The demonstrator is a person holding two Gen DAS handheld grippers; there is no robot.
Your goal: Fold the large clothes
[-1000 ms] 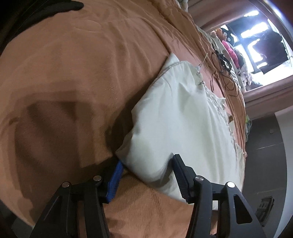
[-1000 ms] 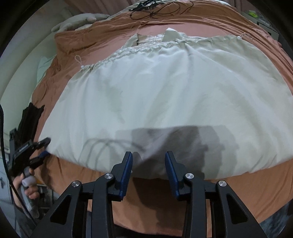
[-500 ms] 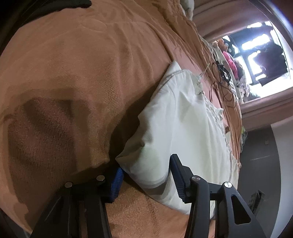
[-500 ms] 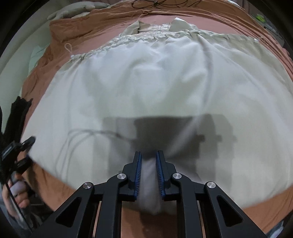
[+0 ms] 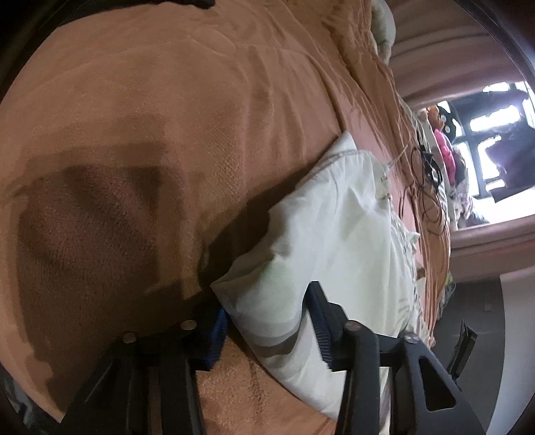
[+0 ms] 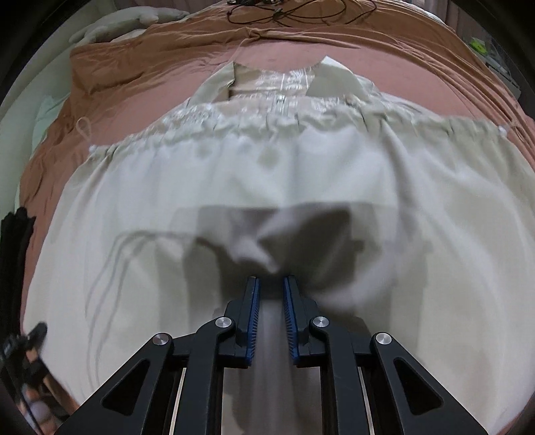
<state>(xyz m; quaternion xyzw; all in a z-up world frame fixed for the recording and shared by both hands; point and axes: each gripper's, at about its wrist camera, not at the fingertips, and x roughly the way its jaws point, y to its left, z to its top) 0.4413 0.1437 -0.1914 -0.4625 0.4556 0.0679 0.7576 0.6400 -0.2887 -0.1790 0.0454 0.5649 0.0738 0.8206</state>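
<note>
Our right gripper (image 6: 271, 282) pinches the white dress (image 6: 334, 187) hem at 6 o'clock (bed (image 6: 274, 53) beneath); our left gripper (image 5: 267, 311) gapes around its corner.

Garment (image 6: 334, 174): plain off-white to pale cream, no print; gathered band across its upper part slightly greyer beige; bedspread (image 5: 167, 134): uniform rust-brown, unpatterned; right gripper (image 6: 271, 294): black frame, blue ribbed pads; left gripper (image 5: 267, 321): black frame, blue pads; cables (image 6: 284, 13) at the bedspread's far edge: black.
</note>
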